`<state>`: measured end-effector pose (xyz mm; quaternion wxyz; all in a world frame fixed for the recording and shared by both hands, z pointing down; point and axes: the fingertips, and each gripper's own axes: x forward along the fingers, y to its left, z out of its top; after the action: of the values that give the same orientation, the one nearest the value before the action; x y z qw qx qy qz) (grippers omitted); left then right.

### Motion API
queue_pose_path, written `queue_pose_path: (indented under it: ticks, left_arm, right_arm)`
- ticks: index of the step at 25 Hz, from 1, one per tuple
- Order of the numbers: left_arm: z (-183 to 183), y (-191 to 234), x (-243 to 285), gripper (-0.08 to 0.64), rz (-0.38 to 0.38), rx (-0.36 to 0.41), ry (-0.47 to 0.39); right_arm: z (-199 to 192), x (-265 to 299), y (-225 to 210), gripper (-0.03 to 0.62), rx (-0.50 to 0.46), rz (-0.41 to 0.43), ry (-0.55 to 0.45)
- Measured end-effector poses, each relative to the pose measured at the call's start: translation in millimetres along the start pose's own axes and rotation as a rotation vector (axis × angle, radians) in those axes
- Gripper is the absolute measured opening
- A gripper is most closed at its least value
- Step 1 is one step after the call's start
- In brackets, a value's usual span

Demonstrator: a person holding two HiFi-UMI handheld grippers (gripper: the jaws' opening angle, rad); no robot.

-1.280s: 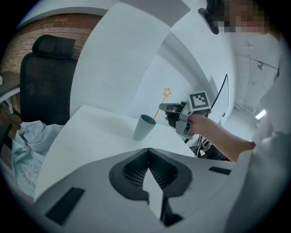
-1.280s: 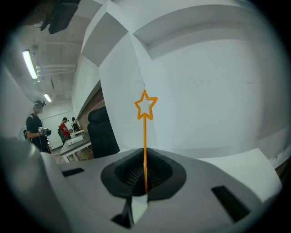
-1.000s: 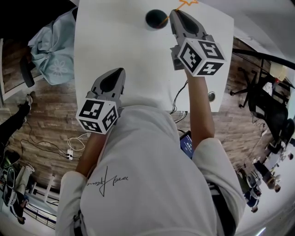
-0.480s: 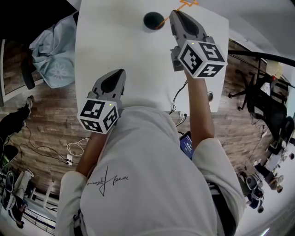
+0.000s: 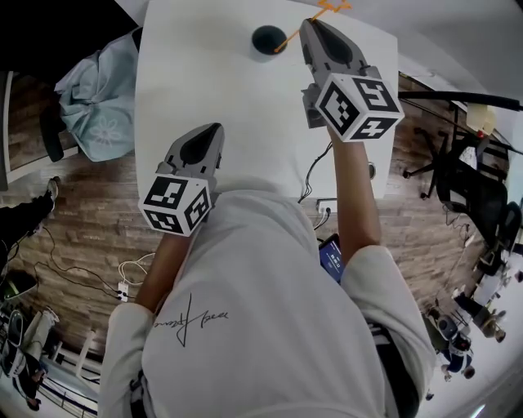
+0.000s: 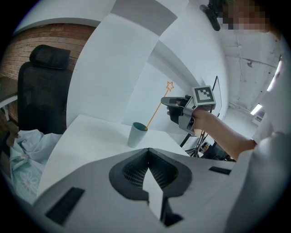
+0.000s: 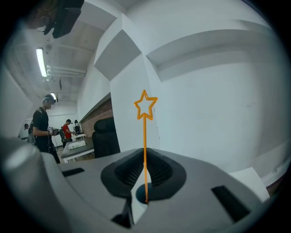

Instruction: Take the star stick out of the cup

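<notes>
A teal cup (image 5: 267, 39) stands near the far edge of the white table (image 5: 245, 114). An orange star stick (image 5: 282, 41) leans out of it to the right, its star (image 5: 331, 6) at the top. My right gripper (image 5: 305, 24) is shut on the stick's shaft just right of the cup. In the right gripper view the stick (image 7: 145, 136) rises between the closed jaws, star (image 7: 145, 104) above, cup (image 7: 140, 195) below. My left gripper (image 5: 214, 127) hovers at the table's near edge, shut and empty. From it I see the cup (image 6: 136, 134), stick (image 6: 157, 108) and right gripper (image 6: 169, 103).
A black office chair (image 6: 43, 91) and a light blue cloth (image 5: 96, 102) sit left of the table. Another chair (image 5: 470, 184) stands on the right. Cables lie on the wooden floor (image 5: 122, 261). People stand far off (image 7: 43, 127).
The right gripper, still shut on the stick, now sits slightly farther from the cup, and a bit more of the orange shaft shows between them. The left gripper has barely moved.
</notes>
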<state>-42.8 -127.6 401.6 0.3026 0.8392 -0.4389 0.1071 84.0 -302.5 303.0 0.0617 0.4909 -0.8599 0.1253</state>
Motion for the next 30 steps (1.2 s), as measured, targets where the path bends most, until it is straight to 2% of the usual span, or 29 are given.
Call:
queue_pose_path:
  ticks: [12, 30]
  left_arm:
    - [1, -16, -7, 0.008, -0.014, 0.023, -0.032]
    - [-6, -38, -15, 0.008, -0.057, 0.06, -0.052]
  right_arm:
    - [9, -30, 9, 0.025, -0.009, 0.0, -0.026]
    - [-5, -76, 21, 0.025, 0.0, -0.024, -0.03]
